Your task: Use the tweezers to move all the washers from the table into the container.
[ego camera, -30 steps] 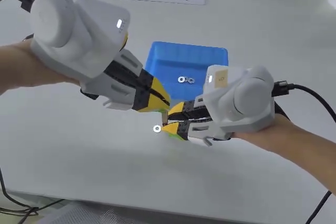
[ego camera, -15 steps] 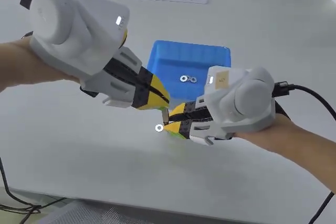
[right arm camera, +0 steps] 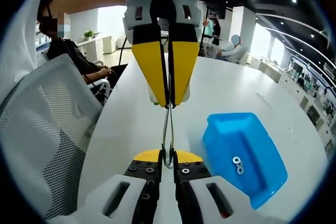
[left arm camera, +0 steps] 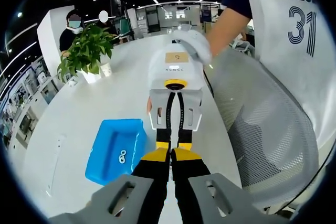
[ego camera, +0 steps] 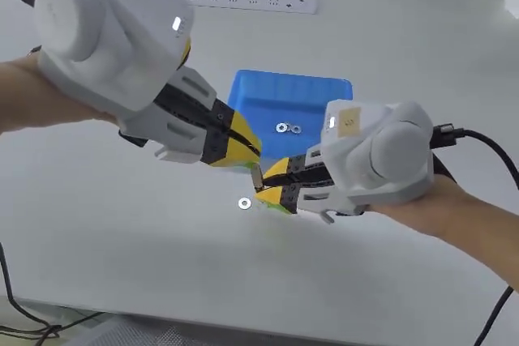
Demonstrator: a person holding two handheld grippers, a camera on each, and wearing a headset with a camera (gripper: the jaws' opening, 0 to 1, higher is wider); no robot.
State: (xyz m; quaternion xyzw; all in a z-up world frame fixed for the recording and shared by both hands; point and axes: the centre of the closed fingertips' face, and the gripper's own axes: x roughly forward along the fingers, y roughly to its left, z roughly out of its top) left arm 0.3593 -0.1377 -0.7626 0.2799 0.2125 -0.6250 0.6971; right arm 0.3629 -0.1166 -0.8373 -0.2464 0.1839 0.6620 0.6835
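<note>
The left tongs (right arm camera: 169,102) and right tongs (right arm camera: 168,163) both clench the tweezers (right arm camera: 167,129) just before the blue container (ego camera: 312,96), which holds two washers (ego camera: 288,128); one loose washer (ego camera: 244,202) lies on the desk (ego camera: 122,216) near the container's front edge.

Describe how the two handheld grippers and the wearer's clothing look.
Both left claw and right claw have bulbous white housings, black midsections, yellow-tipped jaws, a small lit indicator and black cables. The right one carries a tan sticker. The person wears a white jersey numbered 31 with dark sleeves.
</note>
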